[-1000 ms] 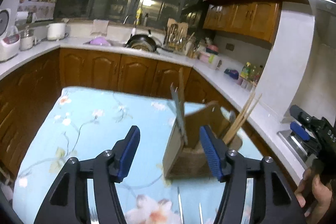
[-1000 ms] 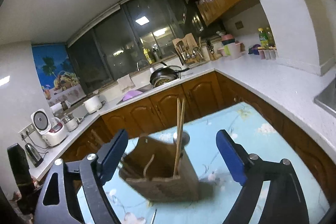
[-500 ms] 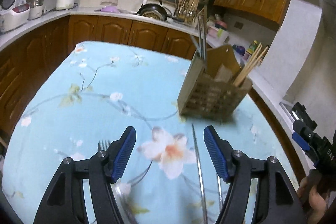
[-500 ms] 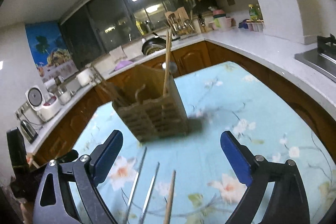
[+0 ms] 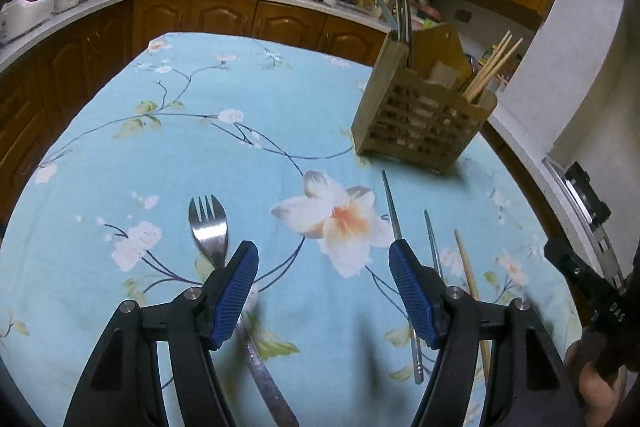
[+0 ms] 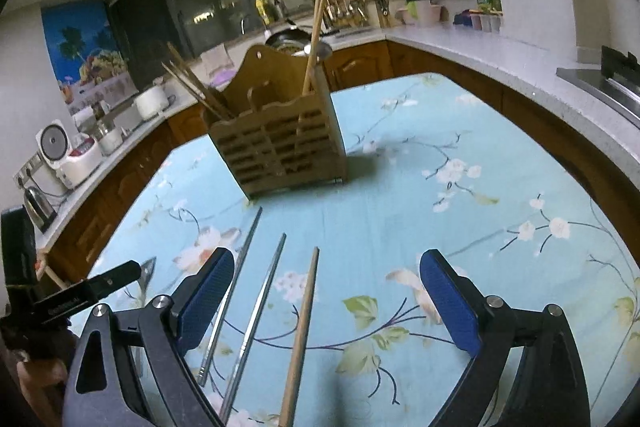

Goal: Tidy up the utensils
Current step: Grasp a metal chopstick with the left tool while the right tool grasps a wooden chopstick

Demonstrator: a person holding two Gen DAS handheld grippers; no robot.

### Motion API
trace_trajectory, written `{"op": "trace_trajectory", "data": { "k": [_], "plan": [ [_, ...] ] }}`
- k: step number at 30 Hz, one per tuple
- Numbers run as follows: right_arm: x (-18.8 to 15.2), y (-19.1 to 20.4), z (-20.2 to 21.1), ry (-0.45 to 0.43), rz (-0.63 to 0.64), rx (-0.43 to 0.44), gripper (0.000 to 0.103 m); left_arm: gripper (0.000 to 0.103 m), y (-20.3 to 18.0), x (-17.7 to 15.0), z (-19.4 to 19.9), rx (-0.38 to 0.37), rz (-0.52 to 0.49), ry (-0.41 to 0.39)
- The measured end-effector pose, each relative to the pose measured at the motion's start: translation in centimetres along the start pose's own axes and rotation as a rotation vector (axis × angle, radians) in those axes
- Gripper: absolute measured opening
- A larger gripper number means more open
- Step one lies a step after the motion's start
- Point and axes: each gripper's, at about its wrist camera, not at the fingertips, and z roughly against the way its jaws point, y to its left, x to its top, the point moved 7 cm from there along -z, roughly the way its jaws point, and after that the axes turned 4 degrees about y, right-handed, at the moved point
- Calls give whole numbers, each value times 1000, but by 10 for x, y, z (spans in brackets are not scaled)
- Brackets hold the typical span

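Utensils are split between two places: some already stand in the wooden caddy [image 5: 424, 119] at the far side of the bench [image 5: 120, 155], and some lie loose on the flowered cloth near the claws. In the caddy, a bundle of wooden chopsticks [image 5: 490, 67] leans out of one end compartment, and a few metal handles stick up at the other end — what they belong to is too small to tell.

Left to sort, as far as the views show: a fork [image 5: 210, 227] lying tines-far, its handle passing under the left claw [image 5: 322, 287]; two metal chopsticks [image 6: 256, 295] side by side; and a single wooden chopstick [image 6: 302, 331] just right of them.

Both claws are spread wide and hold nothing. The left claw hovers between the fork and the metal chopsticks; the right claw [image 6: 326, 303] hangs over the wooden chopstick. So the job looks partly done — four loose pieces remain, none yet gripped.
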Motion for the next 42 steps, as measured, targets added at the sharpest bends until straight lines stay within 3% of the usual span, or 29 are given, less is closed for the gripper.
{"op": "trace_trajectory", "data": {
  "k": [6, 8, 11, 20, 26, 31, 34, 42],
  "plan": [
    [-8, 1, -19, 61, 24, -23, 90, 67, -4, 2, -17, 8, -5, 37],
    [-10, 1, -25, 79, 28, -27, 73, 67, -6, 3, -23, 8, -8, 50],
    [-12, 2, -38, 123, 32, -25, 55, 67, -9, 7, -31, 6, -15, 65],
    [-19, 10, -76, 253, 68, 3, 26, 65, -34, 34, -72, -9, -95, 148],
    [-21, 9, -83, 281, 118, -19, 6, 54, -57, 52, -109, -25, -152, 186],
    [-17, -2, -83, 276, 100, -32, 6, 45, -70, 59, -146, 6, -222, 229],
    [-14, -7, -84, 276, 78, -27, 6, 33, -72, 58, -168, 33, -238, 263],
    [-10, -7, -91, 280, 69, -4, 8, 13, -78, 48, -171, 81, -345, 226]
  ]
}}
